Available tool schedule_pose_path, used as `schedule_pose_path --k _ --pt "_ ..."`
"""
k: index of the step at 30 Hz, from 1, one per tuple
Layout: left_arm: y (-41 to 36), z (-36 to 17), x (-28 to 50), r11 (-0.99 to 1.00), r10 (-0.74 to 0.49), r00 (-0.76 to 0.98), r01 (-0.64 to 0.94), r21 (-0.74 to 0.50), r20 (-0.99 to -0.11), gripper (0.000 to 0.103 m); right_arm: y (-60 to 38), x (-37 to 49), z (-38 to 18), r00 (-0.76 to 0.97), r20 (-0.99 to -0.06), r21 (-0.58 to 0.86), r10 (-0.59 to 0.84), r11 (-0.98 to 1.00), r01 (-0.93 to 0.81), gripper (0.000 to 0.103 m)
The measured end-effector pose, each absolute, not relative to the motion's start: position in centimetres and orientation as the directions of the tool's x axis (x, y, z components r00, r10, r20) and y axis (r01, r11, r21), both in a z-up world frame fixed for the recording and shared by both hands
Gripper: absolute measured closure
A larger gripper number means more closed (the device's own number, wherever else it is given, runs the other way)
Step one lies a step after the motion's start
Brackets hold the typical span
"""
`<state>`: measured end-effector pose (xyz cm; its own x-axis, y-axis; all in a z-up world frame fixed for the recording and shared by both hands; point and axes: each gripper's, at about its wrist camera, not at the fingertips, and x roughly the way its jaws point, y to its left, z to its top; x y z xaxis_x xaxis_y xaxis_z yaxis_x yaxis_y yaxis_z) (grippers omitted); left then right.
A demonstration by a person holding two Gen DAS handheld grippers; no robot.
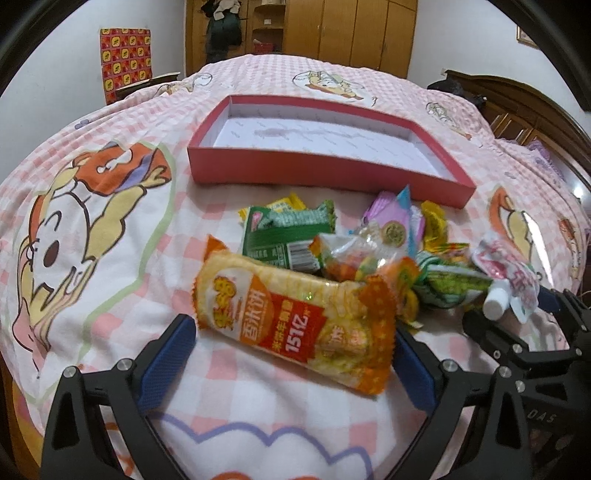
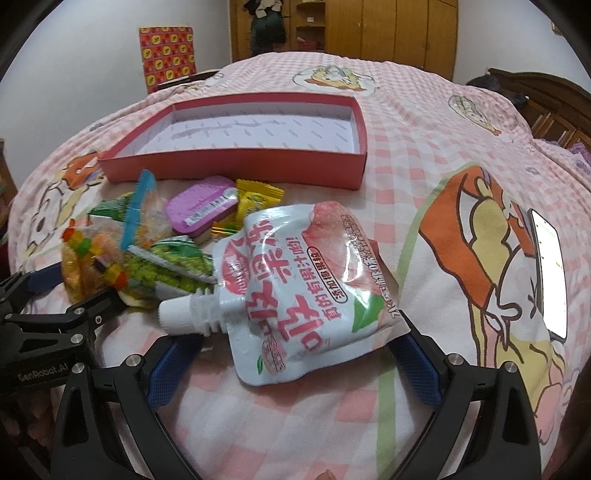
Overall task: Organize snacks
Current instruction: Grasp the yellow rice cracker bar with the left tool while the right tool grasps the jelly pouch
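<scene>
A pile of snacks lies on the bed in front of an empty red box [image 1: 325, 168], which also shows in the right wrist view [image 2: 236, 162]. My left gripper [image 1: 295, 350] is open, its blue fingers on either side of an orange rice-cracker packet [image 1: 295, 325]. My right gripper [image 2: 295, 347] is open around a white and pink jelly pouch [image 2: 299, 280] with a white spout; that pouch also shows in the left wrist view [image 1: 506, 273]. Behind lie a green packet [image 1: 284, 236], a purple tin [image 2: 201, 208], a yellow packet [image 2: 258, 201] and a clear bag of gummies [image 2: 92, 254].
A pink checked bedsheet with cartoon prints [image 1: 110, 229] covers the bed. A phone with a lit screen [image 2: 550, 269] lies to the right. A wooden wardrobe [image 1: 351, 29] and a red patterned box [image 1: 125, 59] stand behind the bed.
</scene>
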<state>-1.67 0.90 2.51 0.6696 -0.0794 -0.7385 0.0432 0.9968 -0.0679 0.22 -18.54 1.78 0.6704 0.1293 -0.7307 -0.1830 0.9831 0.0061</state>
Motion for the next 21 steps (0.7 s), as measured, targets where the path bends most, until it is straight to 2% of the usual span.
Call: schedule_pose_path --k 12,18,21 --pt "2.3 5.3 -2.9 0.99 -0.14 0.679 0.083 -0.114 -0.721 0.002 -19.2 -1.1 4.7 0.713 -0.669 0.049 0.212 0.969 -0.242 0.003" --pt "2.6 5.1 -3.0 0.989 -0.144 0.672 0.084 -0.119 -0.727 0.01 -19.5 -1.5 5.3 0.717 -0.658 0.053 0.229 0.964 -0.26 0.003" --pt "2.3 4.3 -2.5 0.987 -0.162 0.649 0.1 -0.127 -0.744 0.01 -19.8 -1.0 4.9 0.711 -0.668 0.043 0.218 0.966 -0.255 0.003"
